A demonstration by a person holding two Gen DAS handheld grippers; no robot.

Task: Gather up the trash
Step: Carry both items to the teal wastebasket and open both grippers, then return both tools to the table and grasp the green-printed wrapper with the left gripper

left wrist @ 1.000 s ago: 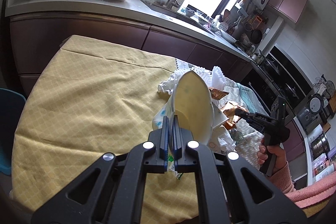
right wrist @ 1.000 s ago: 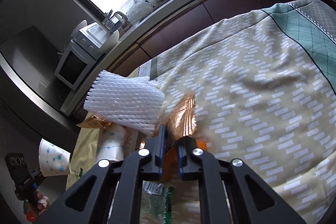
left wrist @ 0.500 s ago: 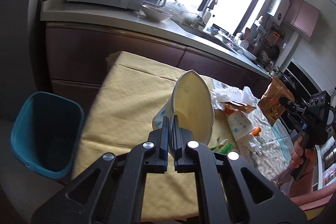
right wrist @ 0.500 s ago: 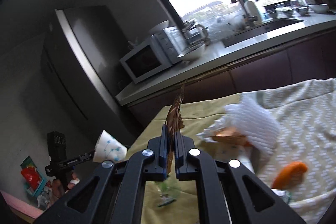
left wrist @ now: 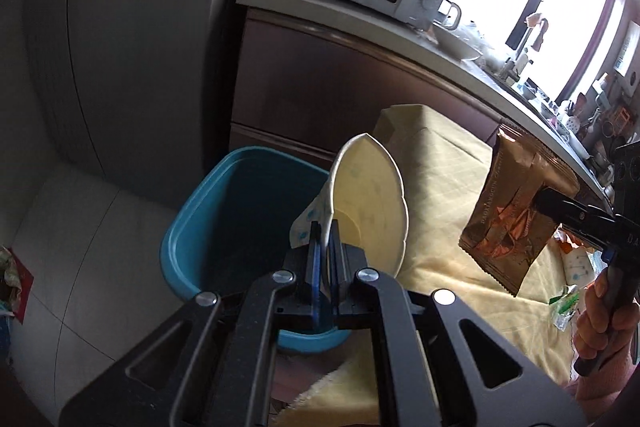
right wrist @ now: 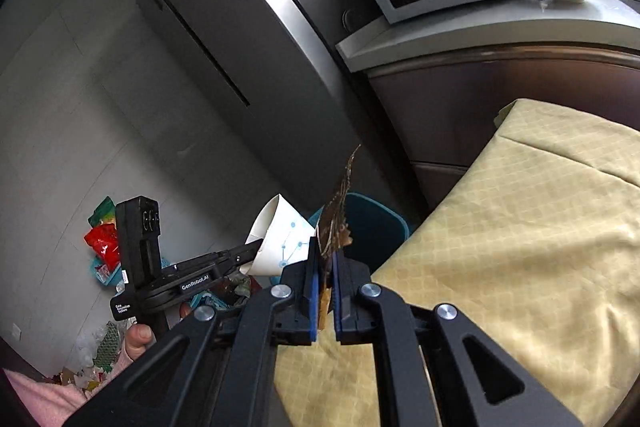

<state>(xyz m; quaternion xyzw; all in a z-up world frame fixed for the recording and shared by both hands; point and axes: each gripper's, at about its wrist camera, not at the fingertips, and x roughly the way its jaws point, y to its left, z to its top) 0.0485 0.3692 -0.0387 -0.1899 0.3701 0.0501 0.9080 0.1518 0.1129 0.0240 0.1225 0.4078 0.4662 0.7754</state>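
Above the blue bin (left wrist: 224,227), the left gripper (left wrist: 325,227) pinches the paper cup (left wrist: 368,203) by its rim, while the right gripper (right wrist: 324,259), clamped on the brown wrapper (left wrist: 516,223), holds it beside the bin over the yellow tablecloth (left wrist: 452,187); only the right wrist view shows litter on the floor (right wrist: 102,239).

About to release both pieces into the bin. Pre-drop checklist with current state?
1. Left tongs shut on cup: ok.
2. Right tongs shut on wrapper: ok.
3. Bin mouth open, unobstructed: ok.
4. Cup over bin: partly; it sits at the rim by the table: cannot tell.
5. Wrapper over bin: not ok, it hangs over the table.
6. Room in bin: cannot tell, inside dark.
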